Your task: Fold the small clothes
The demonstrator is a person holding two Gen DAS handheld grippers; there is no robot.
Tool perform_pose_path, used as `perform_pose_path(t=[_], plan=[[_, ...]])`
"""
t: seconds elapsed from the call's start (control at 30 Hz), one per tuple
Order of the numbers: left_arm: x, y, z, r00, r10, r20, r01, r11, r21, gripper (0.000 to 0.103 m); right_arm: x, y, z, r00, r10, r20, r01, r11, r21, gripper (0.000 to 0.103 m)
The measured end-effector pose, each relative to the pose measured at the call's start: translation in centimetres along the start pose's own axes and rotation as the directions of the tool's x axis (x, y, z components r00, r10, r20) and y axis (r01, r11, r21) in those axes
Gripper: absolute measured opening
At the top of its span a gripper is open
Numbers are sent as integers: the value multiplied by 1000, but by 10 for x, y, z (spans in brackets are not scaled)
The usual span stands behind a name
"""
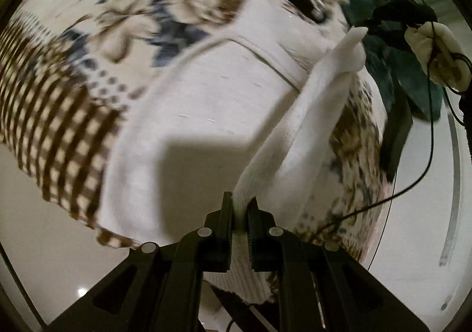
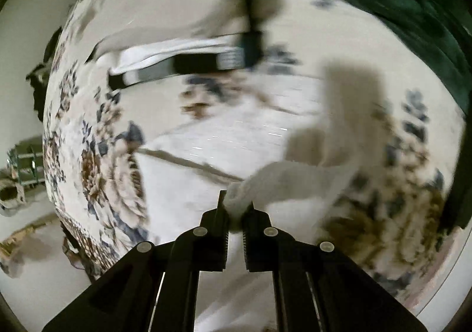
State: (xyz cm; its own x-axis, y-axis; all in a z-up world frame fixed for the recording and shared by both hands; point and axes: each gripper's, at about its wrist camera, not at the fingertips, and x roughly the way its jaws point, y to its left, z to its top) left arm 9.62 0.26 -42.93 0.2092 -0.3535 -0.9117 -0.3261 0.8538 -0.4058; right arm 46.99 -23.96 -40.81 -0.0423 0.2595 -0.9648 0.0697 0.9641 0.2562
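A white garment (image 1: pixel 212 96) lies spread on a floral and checked cloth (image 1: pixel 59 113). My left gripper (image 1: pixel 240 208) is shut on a raised fold of the white garment (image 1: pixel 312 113), which stretches up and away to the right. My right gripper (image 2: pixel 236 208) is shut on another bunched part of the white garment (image 2: pixel 283 181), lifted above the flat part (image 2: pixel 236 137). In the left wrist view the other gripper (image 1: pixel 395 137) and a gloved hand (image 1: pixel 436 52) show at the right. Both views are blurred.
A dark green cloth (image 1: pixel 380 49) lies at the far right, and it also shows in the right wrist view (image 2: pixel 407 1) at the top right. A black and white folded item (image 2: pixel 177 60) lies on the floral cloth. The pale floor (image 1: pixel 35 214) surrounds the cloth.
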Motion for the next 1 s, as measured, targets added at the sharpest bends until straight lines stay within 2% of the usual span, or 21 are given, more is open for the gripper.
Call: perform_pose_path(t=[0.07, 0.27, 0.43, 0.5, 0.6, 0.63, 0.67, 0.7, 0.73, 0.77, 0.87, 0.93, 1.0], plan=[[-3, 22, 5, 1000, -1, 4, 1, 999, -33, 6, 19, 44, 10, 999, -33, -7, 32, 999, -36, 8], [-2, 75, 16, 1000, -7, -19, 5, 994, -108, 6, 81, 137, 23, 991, -130, -38, 125, 985, -117, 7], [18, 117, 28, 998, -12, -62, 2, 989, -147, 6, 132, 175, 29, 976, -209, -59, 199, 970, -141, 7], [31, 130, 30, 993, -44, -105, 27, 987, -158, 7, 151, 180, 32, 969, -235, -71, 224, 964, -141, 7], [42, 153, 34, 982, -115, -147, 80, 971, -226, 18, 168, 179, 37, 971, -213, -108, 199, 972, -127, 14], [39, 158, 35, 980, -120, -156, 82, 969, -235, 26, 166, 177, 37, 976, -187, -109, 173, 977, -122, 29], [35, 163, 37, 980, -117, -163, 76, 969, -237, 36, 162, 173, 35, 985, -125, -121, 112, 988, -109, 49], [26, 167, 40, 980, -126, -157, 88, 969, -233, 41, 153, 167, 30, 990, -46, -130, 35, 996, -84, 56], [16, 170, 44, 981, -127, -146, 92, 970, -226, 53, 144, 160, 25, 992, -7, -124, -1, 998, -63, 64], [6, 171, 50, 984, -118, -137, 86, 972, -220, 62, 128, 149, 17, 994, 36, -101, -40, 999, -35, 64], [-13, 166, 82, 985, -140, -96, 118, 972, -204, 66, 89, 110, -8, 996, 87, -34, -87, 996, 8, 66], [-15, 155, 110, 984, -164, -76, 149, 972, -180, 66, 70, 78, -21, 998, 67, 17, -68, 997, 46, 67], [-11, 129, 149, 983, -181, -44, 175, 978, -117, 66, 55, 41, -30, 997, 44, 62, -50, 994, 95, 68]])
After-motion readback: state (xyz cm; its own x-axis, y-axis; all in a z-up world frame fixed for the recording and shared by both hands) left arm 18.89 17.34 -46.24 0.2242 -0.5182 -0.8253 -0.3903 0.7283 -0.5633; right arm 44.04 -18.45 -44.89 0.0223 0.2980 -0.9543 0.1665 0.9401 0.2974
